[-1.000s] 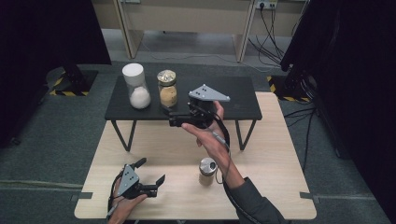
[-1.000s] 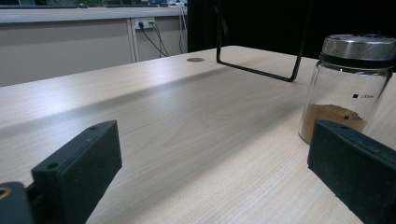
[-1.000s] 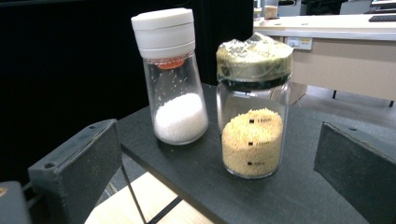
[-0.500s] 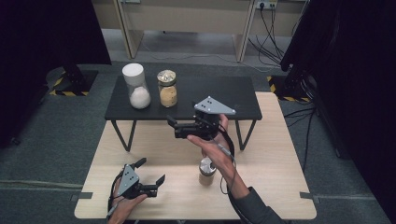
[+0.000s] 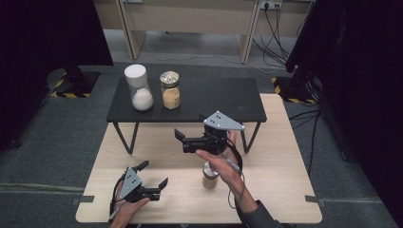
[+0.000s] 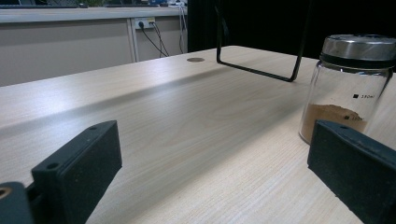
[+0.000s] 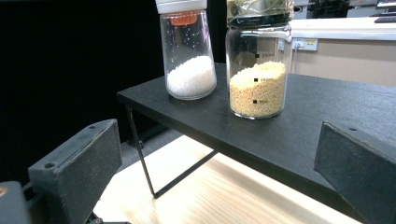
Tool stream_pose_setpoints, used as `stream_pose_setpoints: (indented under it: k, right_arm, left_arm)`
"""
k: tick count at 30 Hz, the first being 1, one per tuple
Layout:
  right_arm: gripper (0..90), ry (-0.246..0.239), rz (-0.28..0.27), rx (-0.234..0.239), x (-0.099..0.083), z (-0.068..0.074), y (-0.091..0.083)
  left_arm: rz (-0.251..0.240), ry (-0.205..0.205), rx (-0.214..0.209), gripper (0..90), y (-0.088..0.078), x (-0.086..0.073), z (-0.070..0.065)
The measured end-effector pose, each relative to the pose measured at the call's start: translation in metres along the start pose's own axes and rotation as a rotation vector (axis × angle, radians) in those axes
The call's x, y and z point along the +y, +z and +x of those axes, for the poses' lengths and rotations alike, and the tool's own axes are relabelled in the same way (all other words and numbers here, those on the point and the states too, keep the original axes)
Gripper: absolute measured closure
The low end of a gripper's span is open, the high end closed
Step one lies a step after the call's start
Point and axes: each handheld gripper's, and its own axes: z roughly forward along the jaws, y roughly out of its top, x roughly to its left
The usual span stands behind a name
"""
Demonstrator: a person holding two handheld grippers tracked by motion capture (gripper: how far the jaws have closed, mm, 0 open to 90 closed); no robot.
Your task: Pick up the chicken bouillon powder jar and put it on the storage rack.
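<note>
We see a small glass jar (image 5: 209, 176) with a metal lid (image 6: 360, 46) standing upright on the light wooden table, in the lower middle of the high view, partly hidden behind the person's forearm. In the left gripper view it stands at the right edge of the frame, its clear wall printed with measure marks and its bottom holding a low, sloping heap of brown powder (image 6: 332, 116). It stands apart from the black shelf that lies higher in the high view.
</note>
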Motion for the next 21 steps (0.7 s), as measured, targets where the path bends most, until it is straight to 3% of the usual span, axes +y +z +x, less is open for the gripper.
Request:
stream_pose_setpoints:
  k: [21]
  right_arm:
    - [0.9,0.014,-0.01,-0.018,-0.038,-0.002,-0.024]
  left_arm:
    - [-0.001,0.001,0.001,2.0,0.0,0.0,0.0]
